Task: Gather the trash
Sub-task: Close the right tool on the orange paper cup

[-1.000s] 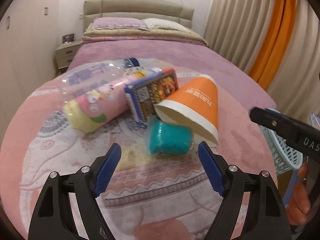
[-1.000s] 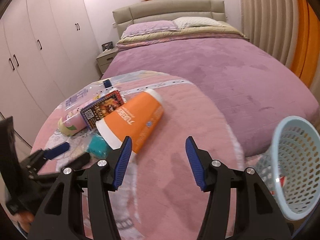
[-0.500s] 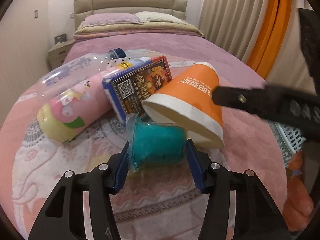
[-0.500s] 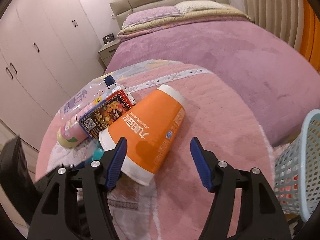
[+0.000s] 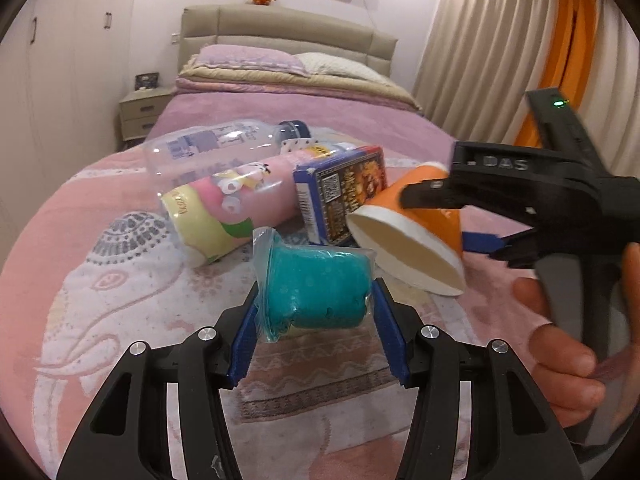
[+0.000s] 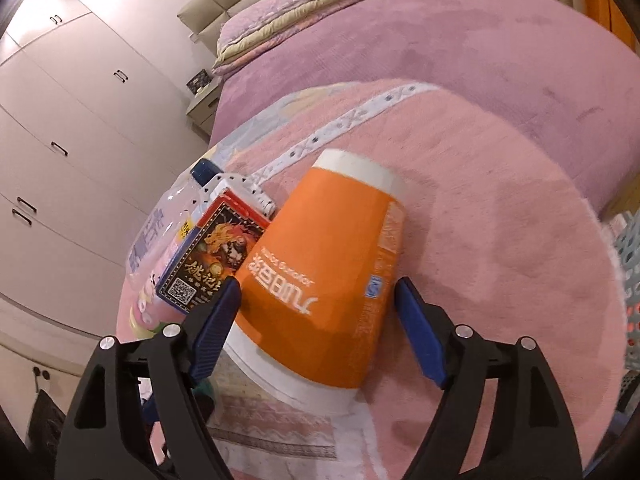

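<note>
Trash lies on a pink blanket (image 5: 80, 280) on the bed. My left gripper (image 5: 316, 320) is shut on a teal plastic cup (image 5: 320, 288), held just above the blanket. An orange paper cup (image 6: 320, 280) lies on its side; my right gripper (image 6: 316, 328) straddles it with both pads near its sides, still open. The orange cup also shows in the left wrist view (image 5: 412, 240), with the right gripper (image 5: 460, 220) over it. A blue printed box (image 5: 344, 196), a pink tube (image 5: 228, 208) and a clear bottle (image 5: 212, 148) lie behind.
A light blue mesh basket (image 6: 628, 280) stands off the blanket's right edge. The purple bed (image 6: 440, 40) stretches beyond. White wardrobes (image 6: 60, 140) and a nightstand (image 5: 140, 116) stand to the left. Orange curtains (image 5: 568, 40) hang at right.
My left gripper closed on the teal cup and lifted it slightly. My right gripper moved forward and down until its fingers straddle the orange cup.
</note>
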`<state>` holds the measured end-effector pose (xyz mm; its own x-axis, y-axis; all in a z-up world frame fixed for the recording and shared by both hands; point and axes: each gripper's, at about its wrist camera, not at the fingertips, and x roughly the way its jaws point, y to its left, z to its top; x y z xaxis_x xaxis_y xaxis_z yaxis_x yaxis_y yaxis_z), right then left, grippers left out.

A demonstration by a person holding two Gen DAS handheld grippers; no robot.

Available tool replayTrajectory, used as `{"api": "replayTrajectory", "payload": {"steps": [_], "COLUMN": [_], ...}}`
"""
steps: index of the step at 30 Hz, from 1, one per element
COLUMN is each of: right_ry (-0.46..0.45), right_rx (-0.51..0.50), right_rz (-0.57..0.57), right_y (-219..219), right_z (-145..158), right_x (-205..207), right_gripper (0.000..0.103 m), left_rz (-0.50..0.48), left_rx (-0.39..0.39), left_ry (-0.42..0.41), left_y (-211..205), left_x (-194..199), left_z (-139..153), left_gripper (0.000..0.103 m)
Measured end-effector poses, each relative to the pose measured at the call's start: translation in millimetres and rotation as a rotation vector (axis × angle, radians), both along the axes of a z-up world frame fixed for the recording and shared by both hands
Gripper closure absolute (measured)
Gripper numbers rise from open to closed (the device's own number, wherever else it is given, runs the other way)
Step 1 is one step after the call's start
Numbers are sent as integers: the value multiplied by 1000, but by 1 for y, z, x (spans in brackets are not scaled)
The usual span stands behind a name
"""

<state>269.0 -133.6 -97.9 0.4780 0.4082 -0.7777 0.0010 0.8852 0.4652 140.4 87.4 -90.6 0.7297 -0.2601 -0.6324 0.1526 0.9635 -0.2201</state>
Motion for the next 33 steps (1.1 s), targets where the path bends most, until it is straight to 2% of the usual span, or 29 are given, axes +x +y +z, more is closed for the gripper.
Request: {"api": "replayTrajectory", "payload": {"steps": [9, 19, 21, 26, 29, 30, 33], "right_ry": [-5, -16, -34, -91, -106, -116, -123], "right_rx": [-44, -52, -92, -269, -406, -486, -567], "right_rz": [-16, 4, 19, 78, 88, 106, 146], "right_y": [14, 7, 10, 30, 41, 49, 65], "right_z": [1, 13, 20, 41, 52, 55, 57], "right_x": [6, -9, -14, -27, -31, -31, -29], "right_gripper": [29, 54, 56, 57, 57, 57, 57], "left_rz": [-20, -38, -35, -23, -21, -22, -26], "left_rx": [-14, -50, -54, -65, -70, -70, -69], "left_ry": [-22, -30, -36, -42, -45, -45, -47], "left_y": [1, 7, 8, 13, 15, 16, 16], "left_x": [-4, -4, -5, -6, -8, -7, -7], "left_z": [0, 0, 0, 0, 0, 0, -1], "left_gripper": [52, 52, 52, 52, 52, 52, 52]}}
